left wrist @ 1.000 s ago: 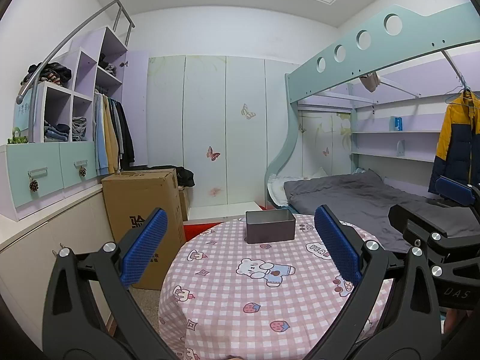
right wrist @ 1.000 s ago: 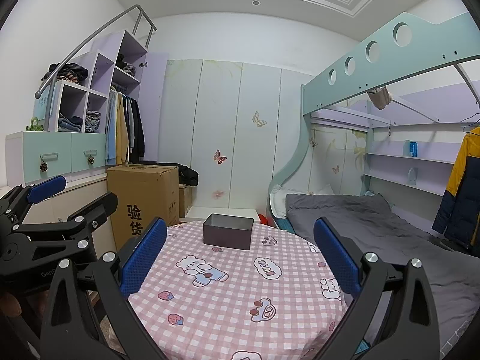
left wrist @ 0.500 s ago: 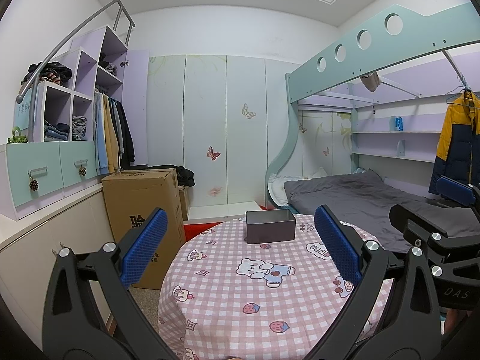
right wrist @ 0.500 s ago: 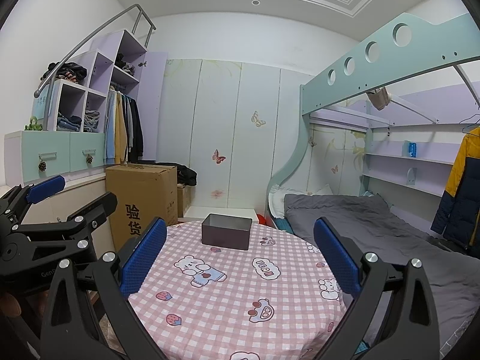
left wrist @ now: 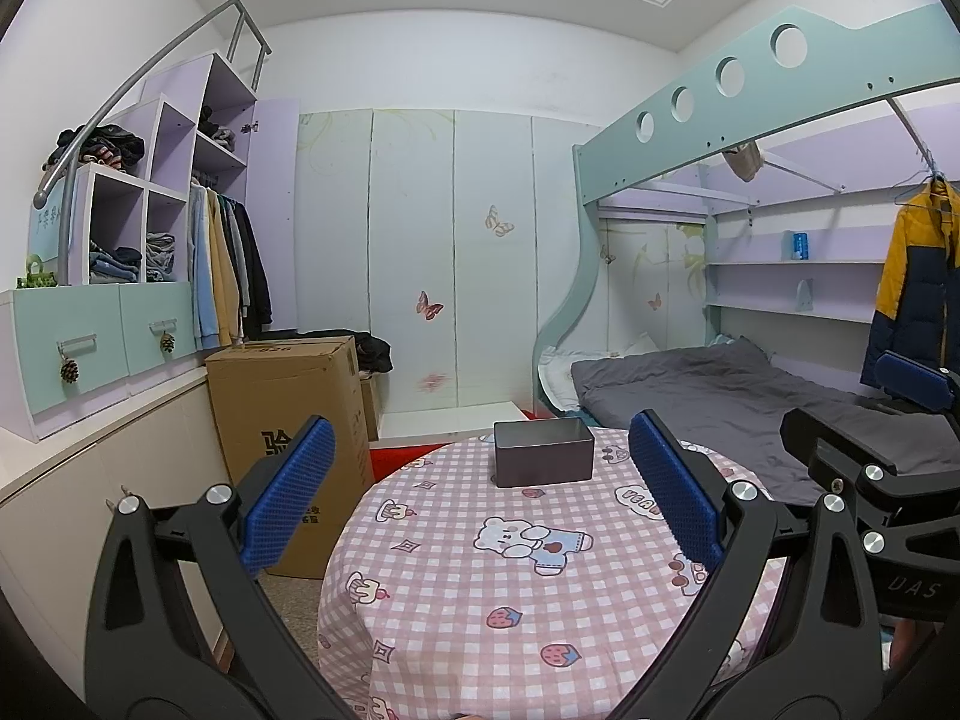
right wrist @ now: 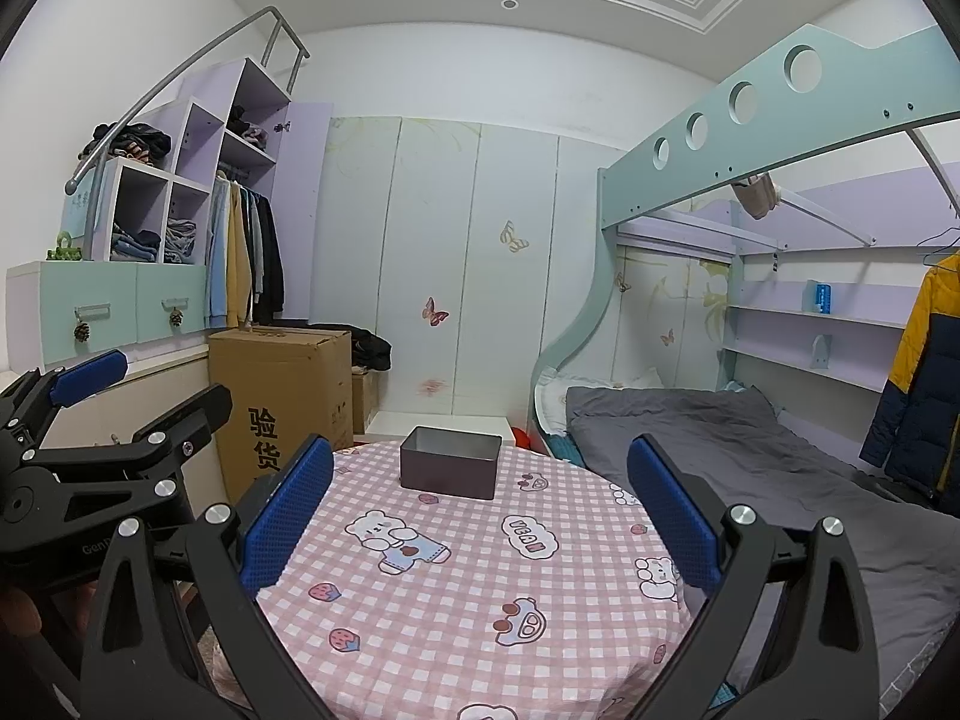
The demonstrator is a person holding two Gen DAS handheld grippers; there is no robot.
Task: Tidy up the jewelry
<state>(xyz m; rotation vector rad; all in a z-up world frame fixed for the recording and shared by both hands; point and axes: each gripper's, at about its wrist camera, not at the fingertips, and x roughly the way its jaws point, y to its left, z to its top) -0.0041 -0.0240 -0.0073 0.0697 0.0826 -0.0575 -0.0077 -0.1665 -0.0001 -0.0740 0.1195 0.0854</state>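
- Left gripper [left wrist: 480,495], right gripper [right wrist: 480,507]: jaws spread wide, empty.
- Right wrist view alone shows inside the open-topped grey rectangular metal box [right wrist: 450,462].
- Long axis left-right across the pink checked tablecloth [left wrist: 540,588].

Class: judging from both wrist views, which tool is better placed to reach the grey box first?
Neither clearly: left tool and right tool are both open, empty, level, facing the grey box.

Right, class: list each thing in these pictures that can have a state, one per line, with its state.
Left gripper: open, empty, above the table.
Right gripper: open, empty, above the table.
Tin: lidless, upright on the table; contents hidden.
Drawers: shut.
Cardboard box: flaps closed.
Jacket: hanging from a hanger.
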